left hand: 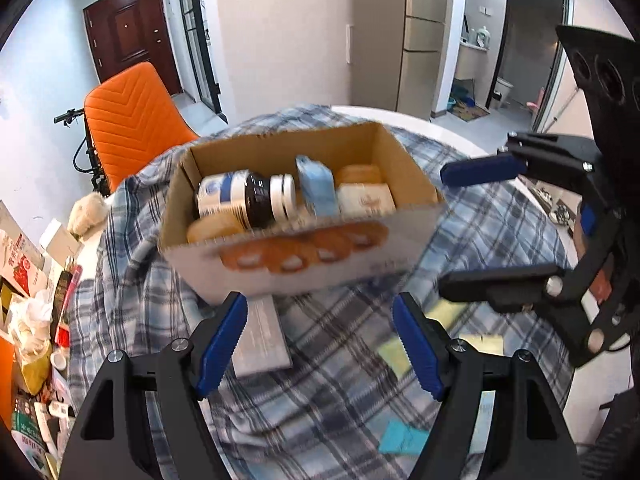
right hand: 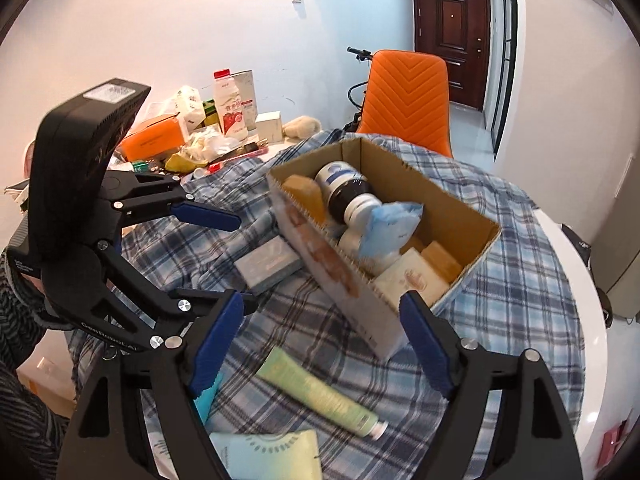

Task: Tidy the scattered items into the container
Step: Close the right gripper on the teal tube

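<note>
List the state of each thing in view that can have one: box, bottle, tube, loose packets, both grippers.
cardboard box: open-topped, part filled, on the plaid cloth
dark bottle: lying on its side in the box, white cap on
blue packet: in the box, propped up
green tube: capped, lying on the cloth outside the box
grey packet: flat on the cloth, outside the box
left gripper: open, empty
right gripper: open, empty

bright even indoor light, fisheye-warped edges, left view motion-blurred
</note>
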Demonstrator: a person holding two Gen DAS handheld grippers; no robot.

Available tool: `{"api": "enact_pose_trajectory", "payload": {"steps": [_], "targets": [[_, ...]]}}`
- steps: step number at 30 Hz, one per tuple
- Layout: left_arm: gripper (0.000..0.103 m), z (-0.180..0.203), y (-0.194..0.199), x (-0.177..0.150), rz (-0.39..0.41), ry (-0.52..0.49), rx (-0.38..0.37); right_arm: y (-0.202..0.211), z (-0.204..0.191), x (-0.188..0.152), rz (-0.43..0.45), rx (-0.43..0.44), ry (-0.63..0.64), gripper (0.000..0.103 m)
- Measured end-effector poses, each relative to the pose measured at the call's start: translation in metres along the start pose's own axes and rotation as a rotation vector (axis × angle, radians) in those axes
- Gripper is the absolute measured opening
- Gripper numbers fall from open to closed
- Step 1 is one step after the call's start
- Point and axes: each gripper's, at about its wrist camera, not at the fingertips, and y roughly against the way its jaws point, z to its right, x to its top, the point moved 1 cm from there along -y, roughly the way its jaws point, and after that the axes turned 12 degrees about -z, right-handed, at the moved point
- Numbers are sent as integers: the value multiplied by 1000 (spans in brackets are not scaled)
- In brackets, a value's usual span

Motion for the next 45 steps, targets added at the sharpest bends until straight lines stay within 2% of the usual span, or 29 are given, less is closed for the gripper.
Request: {"api": "enact_pose_trajectory", "payload": {"steps": [7,11,15,17,20,22,25,30,34,36,45], "targets": [[77,4,-7,-27,-40,19,-39,-8,-14,-27,-19,39,-7,80],[77,10,-13,-42,-82,20,-102,-21,-32,-46,-64,70,21,80],[77,15,-16,-54,-87,0,-70,-35,-55,-64,-106,67,81,79],[77,16,-18,-59,-89,-1,-62,-41,-67,-73,-124,71,115,74],[77,14,-23,-65,-103,13,-78,-48,-79,-80,-148,98,137,62],[77,13,-24,-68,-111,15,-81,-53,-85,-83,-166,117,147,49],[77,14,-26,-70,-117,14,-82,-62,-90,-85,-193,132,160,39],[77,17,-27,-72,-122,4,-79,-68,-96,-88,-196,111,181,36],[77,17,-30,-71,-129,6,-77,-68,-96,-87,-199,112,182,22],[77,15,-31,-71,-130,12,-80,-68,-96,-87,-198,108,179,20],[77,14,-29,-70,-132,9,-81,-63,-88,-84,-194,111,150,19]]}}
